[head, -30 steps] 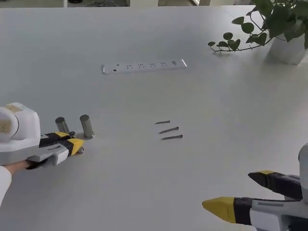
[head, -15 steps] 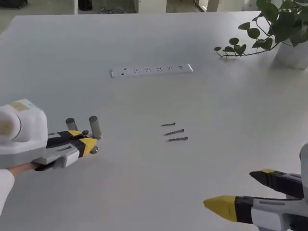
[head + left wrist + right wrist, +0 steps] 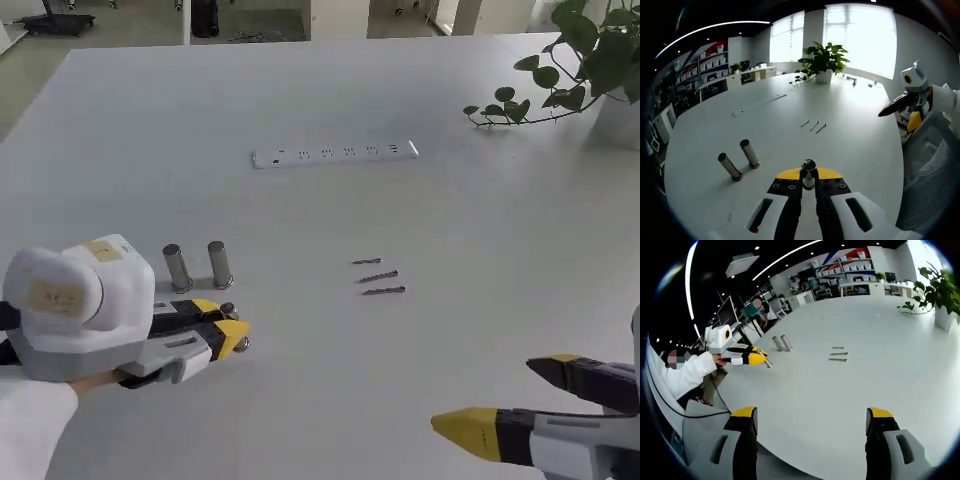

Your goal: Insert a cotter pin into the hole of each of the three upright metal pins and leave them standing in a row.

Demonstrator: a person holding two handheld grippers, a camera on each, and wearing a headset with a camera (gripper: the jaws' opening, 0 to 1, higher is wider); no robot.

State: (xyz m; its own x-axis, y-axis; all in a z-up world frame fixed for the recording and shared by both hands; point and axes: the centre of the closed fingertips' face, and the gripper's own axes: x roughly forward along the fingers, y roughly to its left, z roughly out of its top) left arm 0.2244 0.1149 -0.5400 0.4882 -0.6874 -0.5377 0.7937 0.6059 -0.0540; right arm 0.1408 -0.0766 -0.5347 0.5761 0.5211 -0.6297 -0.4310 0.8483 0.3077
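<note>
My left gripper is at the near left, shut on a grey metal pin whose round end faces the left gripper view. Two more metal pins stand upright side by side just beyond it; they also appear in the left gripper view. Three cotter pins lie in a short stack at the table's middle, apart from both grippers. My right gripper hovers open and empty over the near right edge.
A white power strip lies across the far middle of the white table. A potted plant trails leaves at the far right corner. A mesh chair back sits beyond the table's near edge.
My left gripper has drawn the held pin away from the two standing pins, toward me and to the right. The head camera has shifted. The right gripper has stayed open in place.
</note>
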